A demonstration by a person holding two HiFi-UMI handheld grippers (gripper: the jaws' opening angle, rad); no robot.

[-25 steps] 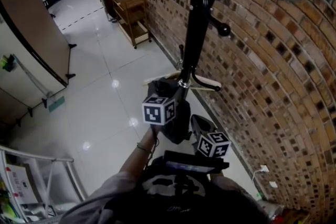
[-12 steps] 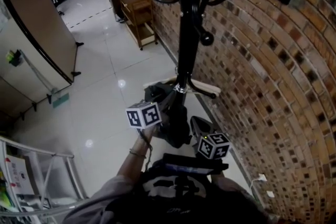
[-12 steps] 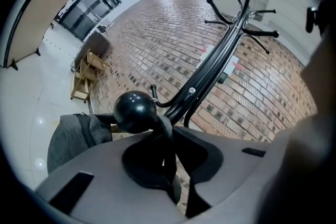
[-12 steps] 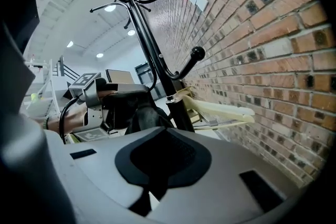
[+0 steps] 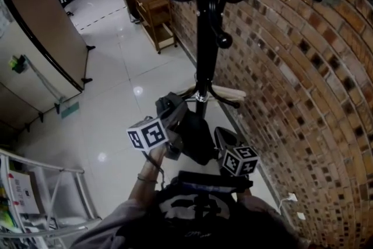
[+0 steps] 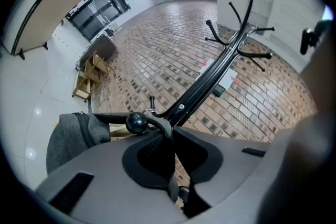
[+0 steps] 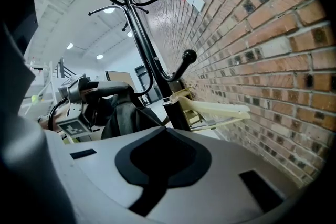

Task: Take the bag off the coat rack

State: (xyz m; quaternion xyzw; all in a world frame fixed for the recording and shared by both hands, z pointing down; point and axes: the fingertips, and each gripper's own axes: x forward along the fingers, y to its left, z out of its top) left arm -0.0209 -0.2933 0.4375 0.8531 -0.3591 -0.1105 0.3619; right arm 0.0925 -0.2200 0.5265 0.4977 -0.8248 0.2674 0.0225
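Note:
The black coat rack point(image 5: 204, 26) stands against the brick wall. A dark bag point(image 5: 195, 137) hangs low beside its pole, near a ball-tipped hook point(image 6: 136, 123). My left gripper point(image 5: 176, 108) is at the bag's top, left of the pole, and its jaws are shut on a dark strap point(image 6: 171, 186) of the bag. The grey bag body point(image 6: 73, 136) shows at the left of the left gripper view. The right gripper view shows the bag point(image 7: 128, 118) hanging under the left gripper point(image 7: 79, 91). My right gripper point(image 5: 226, 140) is shut and empty, just right of the bag.
A pale wooden hanger point(image 5: 224, 92) sticks out from the pole toward the brick wall point(image 5: 291, 96). A wooden cart point(image 5: 154, 20) stands farther along the wall. A brown partition board point(image 5: 41, 38) is at the left, and a metal rack point(image 5: 35, 183) at the lower left.
My left gripper has moved left and down, away from the pole, drawing the bag's top with it. The right gripper has stayed about where it was.

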